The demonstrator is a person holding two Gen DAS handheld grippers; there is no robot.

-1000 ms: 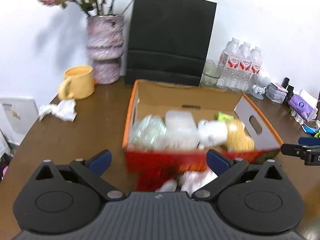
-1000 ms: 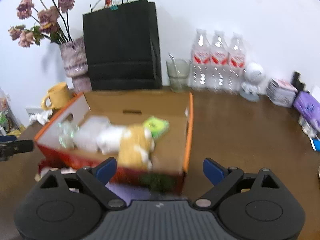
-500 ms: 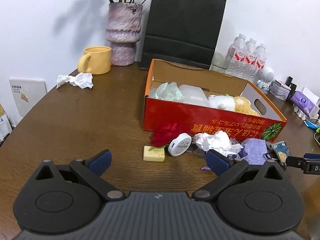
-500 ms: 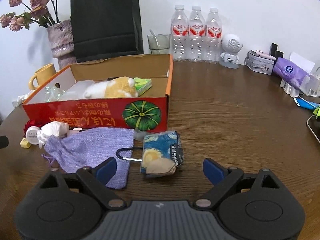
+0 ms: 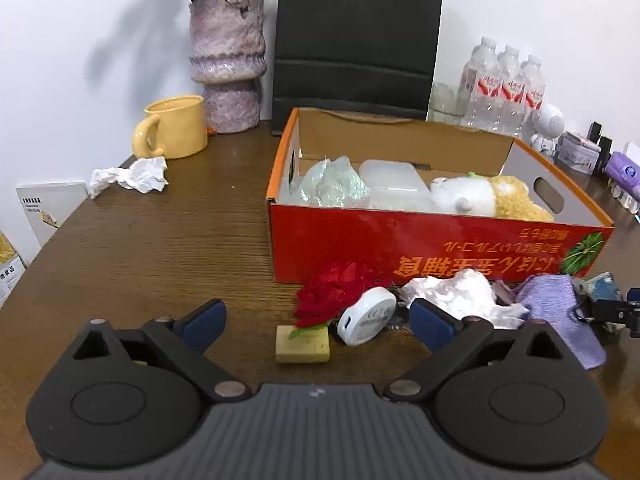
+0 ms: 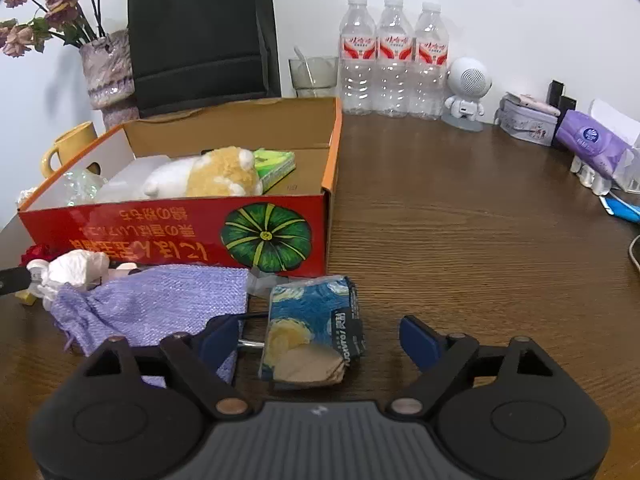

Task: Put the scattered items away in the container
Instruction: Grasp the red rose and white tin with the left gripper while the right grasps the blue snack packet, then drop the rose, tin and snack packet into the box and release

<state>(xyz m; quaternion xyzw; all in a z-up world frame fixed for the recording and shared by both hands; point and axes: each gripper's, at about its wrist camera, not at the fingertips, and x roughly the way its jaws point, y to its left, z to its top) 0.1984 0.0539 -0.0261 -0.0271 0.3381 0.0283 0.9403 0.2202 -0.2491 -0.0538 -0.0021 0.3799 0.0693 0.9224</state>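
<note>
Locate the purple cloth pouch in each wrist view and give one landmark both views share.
Left wrist: purple cloth pouch lies at the right edge, before the red box's right corner.
Right wrist: pouch lies lower left, before the box.
Shared landmark: the green pumpkin print on the box front.

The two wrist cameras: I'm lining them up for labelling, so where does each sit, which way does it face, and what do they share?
Left wrist view: on the left gripper, facing down-forward at a yellowish block and white round gadget; open fingers show.
Right wrist view: on the right gripper, jaws closing around a blue painted pouch, pads not touching.
Shared: red cardboard box, lilac woven bag.
</note>
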